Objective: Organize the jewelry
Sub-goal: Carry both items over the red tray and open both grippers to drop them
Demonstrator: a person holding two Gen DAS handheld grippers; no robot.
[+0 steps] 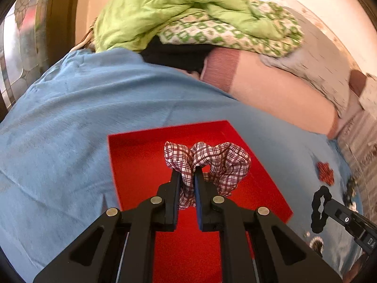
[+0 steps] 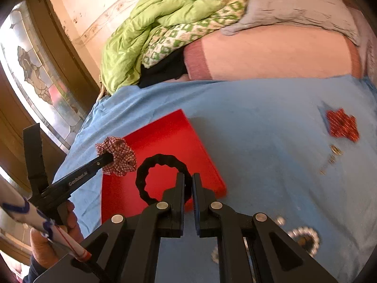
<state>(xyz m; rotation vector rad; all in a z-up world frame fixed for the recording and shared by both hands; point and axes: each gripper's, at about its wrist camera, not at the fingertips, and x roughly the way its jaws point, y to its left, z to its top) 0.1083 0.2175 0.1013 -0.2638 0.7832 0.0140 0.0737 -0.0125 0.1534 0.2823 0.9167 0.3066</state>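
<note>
A red tray (image 1: 141, 165) lies on the blue sheet (image 1: 70, 118); it also shows in the right wrist view (image 2: 165, 136). My left gripper (image 1: 188, 176) is shut on a red-and-white plaid scrunchie (image 1: 223, 162) and holds it over the tray; the scrunchie also shows in the right wrist view (image 2: 117, 156). My right gripper (image 2: 188, 181) is shut on a black scrunchie (image 2: 150, 165) above the tray's near edge; it also shows in the left wrist view (image 1: 319, 210).
A red patterned scrunchie (image 2: 342, 125) lies on the sheet to the right, with small gold pieces (image 2: 332, 155) and silver beaded jewelry (image 2: 305, 237) nearer. A green quilt (image 1: 176, 16), pillows (image 1: 282, 87) and a window (image 2: 35, 75) lie beyond.
</note>
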